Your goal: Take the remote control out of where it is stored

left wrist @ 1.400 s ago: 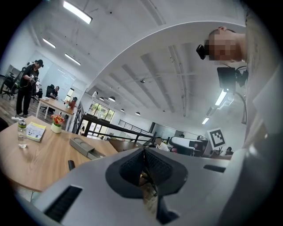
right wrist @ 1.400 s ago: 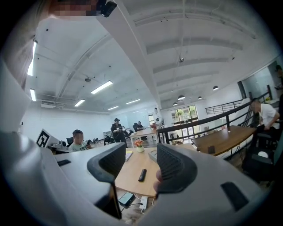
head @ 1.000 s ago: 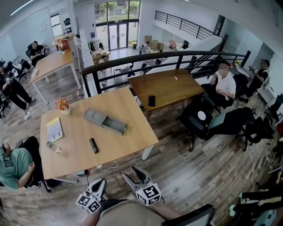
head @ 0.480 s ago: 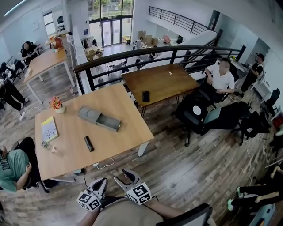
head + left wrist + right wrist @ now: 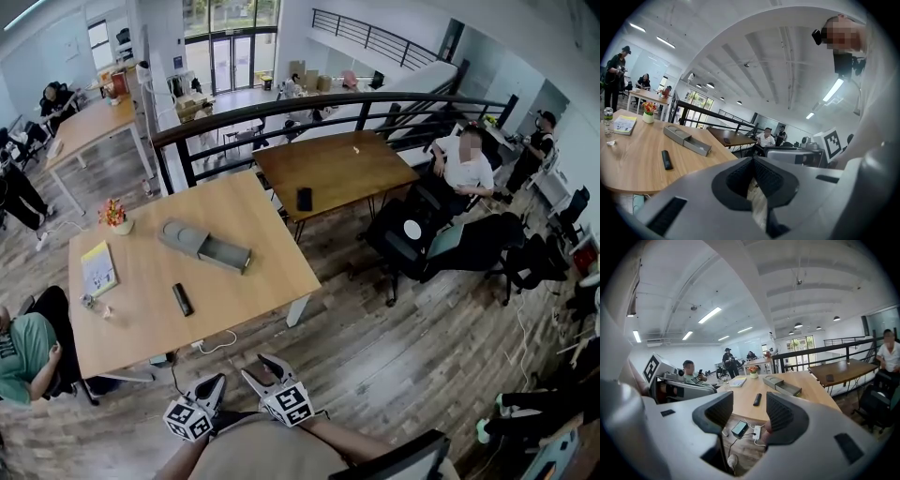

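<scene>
Holds 2 grippers low at the bottom centre of the head view, both over the plank floor [image 5: 394,337] and well apart from the light wooden table [image 5: 253,225] in the left half of the frame. Carries the left gripper [image 5: 212,385] with its jaws together at the tips and nothing pinched between them. Carries the right gripper [image 5: 255,367] just to the right of it, jaws standing apart and empty, with only floor showing through the gap.

Shows the remote control [image 5: 182,299] already out in the open: black, slim, flat on the bare tabletop in the lower middle of the table, touching nothing else. Shows the grey storage box [image 5: 183,236] above and slightly right of it, near but apart, with its drawer [image 5: 225,255] pulled out towards the right. Shows also a yellow booklet [image 5: 97,268] near the table's left edge, a small pot of flowers [image 5: 115,214] at its upper left corner, and 2 or 3 tiny items [image 5: 94,305] below the booklet, too small to identify.

Catches, in the left gripper view, the remote at left centre with the box behind it. Frames, in the right gripper view, the remote at centre just above the jaw gap; lower down, on the floor under the table edge, a white power strip [image 5: 757,432] beside a dark flat device [image 5: 739,428], possibly a phone.
</scene>
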